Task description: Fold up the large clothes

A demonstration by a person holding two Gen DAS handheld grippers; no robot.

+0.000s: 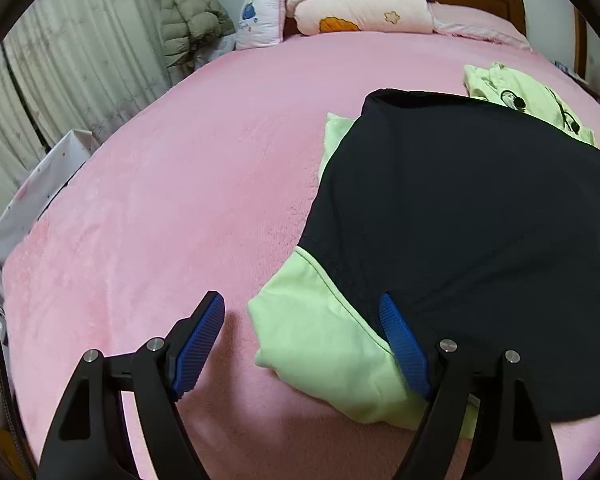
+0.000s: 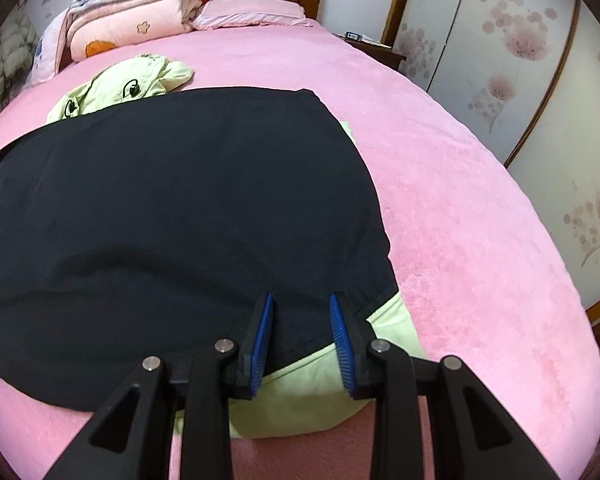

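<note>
A large hooded garment lies flat on the pink bed. Its dark navy body (image 1: pixel 480 220) fills the right of the left wrist view and the left of the right wrist view (image 2: pixel 160 208). Its light green sleeve (image 1: pixel 324 344) lies at the near edge, and its green hood (image 2: pixel 124 84) at the far end. My left gripper (image 1: pixel 304 312) is wide open, its right finger (image 1: pixel 400 340) touching the navy edge over the sleeve. My right gripper (image 2: pixel 302 312) is open, with its jaws on either side of the navy hem (image 2: pixel 300 340), not pinching it.
The pink bedspread (image 1: pixel 180 200) stretches wide to the left of the garment. Folded quilts (image 1: pixel 356 0) and a pillow (image 2: pixel 252 12) sit at the wooden headboard. A puffer coat (image 1: pixel 188 12) hangs by the curtains. Floral wardrobe doors (image 2: pixel 520 80) stand on the right.
</note>
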